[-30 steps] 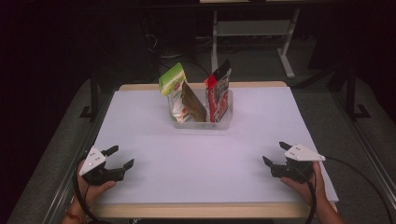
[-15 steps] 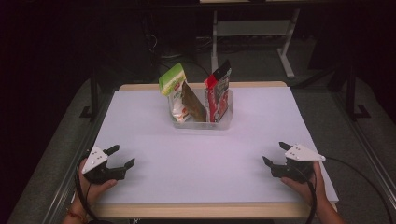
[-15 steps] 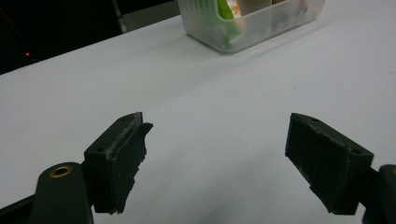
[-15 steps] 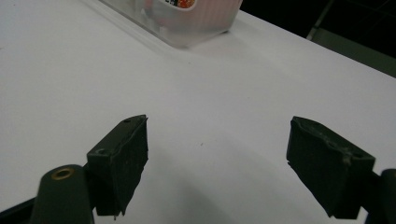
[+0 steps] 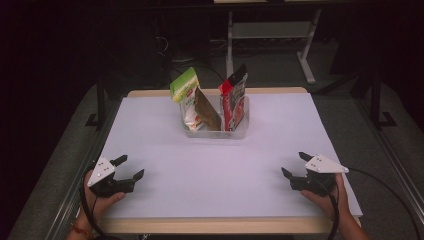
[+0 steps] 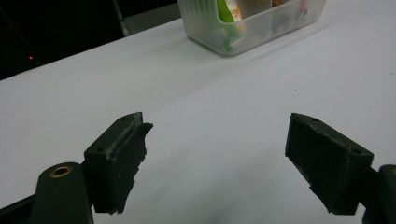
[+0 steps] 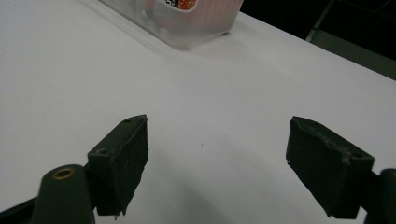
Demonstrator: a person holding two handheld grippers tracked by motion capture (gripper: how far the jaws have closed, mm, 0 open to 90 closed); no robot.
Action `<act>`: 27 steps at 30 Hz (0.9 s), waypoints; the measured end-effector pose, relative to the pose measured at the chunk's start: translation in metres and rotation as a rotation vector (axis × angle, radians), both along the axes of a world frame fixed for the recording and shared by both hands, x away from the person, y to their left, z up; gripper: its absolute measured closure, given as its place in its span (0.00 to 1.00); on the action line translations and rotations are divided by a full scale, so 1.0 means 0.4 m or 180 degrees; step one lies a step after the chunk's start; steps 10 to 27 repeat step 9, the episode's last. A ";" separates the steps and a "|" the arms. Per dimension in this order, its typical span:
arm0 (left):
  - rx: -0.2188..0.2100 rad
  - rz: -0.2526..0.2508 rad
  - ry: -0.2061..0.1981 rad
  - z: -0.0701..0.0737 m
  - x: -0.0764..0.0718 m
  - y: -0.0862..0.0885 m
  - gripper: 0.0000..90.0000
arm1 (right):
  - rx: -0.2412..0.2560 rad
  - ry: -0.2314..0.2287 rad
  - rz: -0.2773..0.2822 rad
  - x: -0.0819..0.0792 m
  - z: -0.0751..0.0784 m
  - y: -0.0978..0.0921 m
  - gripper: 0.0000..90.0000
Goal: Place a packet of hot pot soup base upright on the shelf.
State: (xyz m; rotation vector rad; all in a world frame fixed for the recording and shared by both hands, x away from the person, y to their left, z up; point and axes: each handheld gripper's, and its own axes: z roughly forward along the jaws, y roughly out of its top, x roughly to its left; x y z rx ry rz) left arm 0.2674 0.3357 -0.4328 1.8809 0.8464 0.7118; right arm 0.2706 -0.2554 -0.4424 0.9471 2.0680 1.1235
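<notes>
almost nothing is seen to have changed over the last second — the left gripper [image 5: 123,169] at the table's near left corner has been nudged a touch toward the near edge, while the right gripper [image 5: 296,166] near the near right corner has stayed where it was. both are held low over the white table [image 5: 150,130] by the person's hands, with their jaws spread wide and nothing between them; in the left gripper view and the right gripper view only bare white surface is seen between the black pads. the clear plastic bin [image 5: 216,133] is found at the middle of the table's far edge, well apart from both grippers, and three snack pouches are stood upright in it: a green-topped pouch [image 5: 185,95] at its left end, a brown pouch [image 5: 206,110] in the middle, and a red pouch [image 5: 234,97] at its right end, tilted slightly. the bin's near wall is caught at the top of each gripper view, with the green-topped pouch glimpsed through it from the left. from this stillness it is judged that no handling has been started — the pouches are untouched, and a long reach forward toward the bin would be called for before any could be taken.
</notes>
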 end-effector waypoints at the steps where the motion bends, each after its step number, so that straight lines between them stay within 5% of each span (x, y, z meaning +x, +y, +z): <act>1: -0.0004 -0.0007 0.0000 0.001 0.001 0.000 0.22 | -0.0003 0.0004 0.0001 0.001 -0.001 0.000 0.23; 27: -0.0035 -0.0017 0.0005 0.000 0.010 -0.003 0.22 | -0.0009 0.0047 -0.0014 0.004 -0.007 0.000 0.23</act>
